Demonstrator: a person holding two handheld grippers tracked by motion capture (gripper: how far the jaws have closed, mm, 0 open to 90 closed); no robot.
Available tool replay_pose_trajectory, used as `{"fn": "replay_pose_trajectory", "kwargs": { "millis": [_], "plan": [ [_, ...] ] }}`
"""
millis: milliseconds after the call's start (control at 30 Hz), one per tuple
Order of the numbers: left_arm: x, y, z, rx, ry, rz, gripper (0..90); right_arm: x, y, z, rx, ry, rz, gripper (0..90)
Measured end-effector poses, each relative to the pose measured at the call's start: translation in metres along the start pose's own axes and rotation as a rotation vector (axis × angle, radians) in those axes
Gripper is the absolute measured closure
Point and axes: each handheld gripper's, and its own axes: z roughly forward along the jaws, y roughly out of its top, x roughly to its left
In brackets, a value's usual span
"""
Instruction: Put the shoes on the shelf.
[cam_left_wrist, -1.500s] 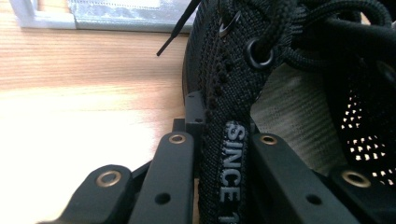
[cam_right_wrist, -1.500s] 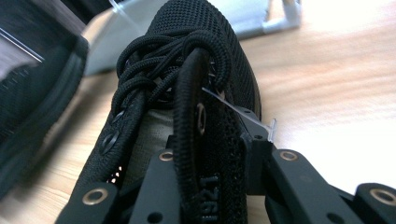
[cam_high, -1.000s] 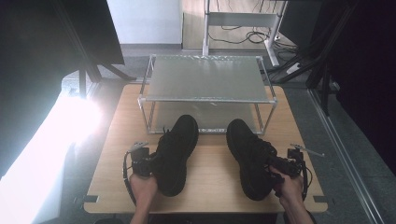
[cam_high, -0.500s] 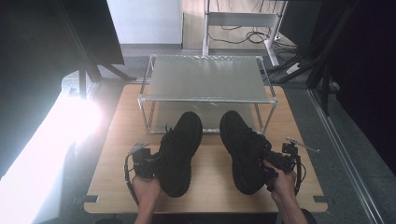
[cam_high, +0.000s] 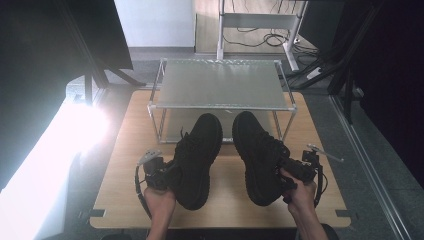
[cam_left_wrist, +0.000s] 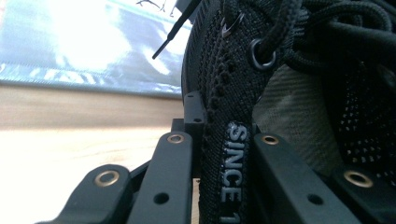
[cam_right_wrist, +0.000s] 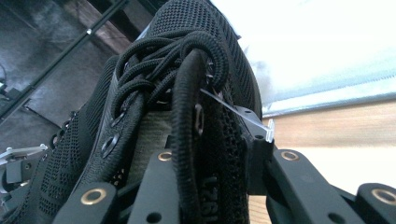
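Slippage is the main risk: each hand-held gripper, left and right, pinches only the thin knit collar of its black shoe above the desk, toes nearing the wire shelf, so a shoe could twist free.

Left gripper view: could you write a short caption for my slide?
Left tongs clamp the black shoe's knit collar edge above the wooden table.

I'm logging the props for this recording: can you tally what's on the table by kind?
Black shoes: 2 (left shoe, right shoe)
Metal shelf racks: 1 (rack)
Total: 3
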Motion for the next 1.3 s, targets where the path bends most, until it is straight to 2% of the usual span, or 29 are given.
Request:
{"fn": "replay_pose_trajectory", "kwargs": {
  "millis": [367, 733, 900, 1100, 1200, 1300],
  "plan": [
    [-0.011, 0.018, -0.001, -0.033, -0.013, 0.011, 81.6, 0.013, 0.013, 0.000, -0.039, 0.025, 0.007, 74.1],
    [-0.017, 0.044, 0.001, -0.078, -0.028, -0.018, 81.6, 0.031, 0.030, 0.008, -0.071, 0.036, 0.013, 74.1],
    [-0.021, 0.057, 0.005, -0.091, -0.011, -0.022, 81.3, 0.040, 0.039, 0.014, -0.082, 0.029, 0.015, 74.2],
    [-0.021, 0.069, 0.013, -0.101, -0.011, -0.049, 81.2, 0.047, 0.049, 0.022, -0.105, 0.023, 0.029, 74.1],
    [-0.022, 0.076, 0.016, -0.104, 0.013, -0.042, 81.2, 0.050, 0.055, 0.026, -0.112, 0.009, 0.030, 74.1],
    [-0.020, 0.083, 0.020, -0.115, 0.025, -0.056, 81.2, 0.051, 0.061, 0.031, -0.120, -0.007, 0.037, 74.1]
  ]
}}
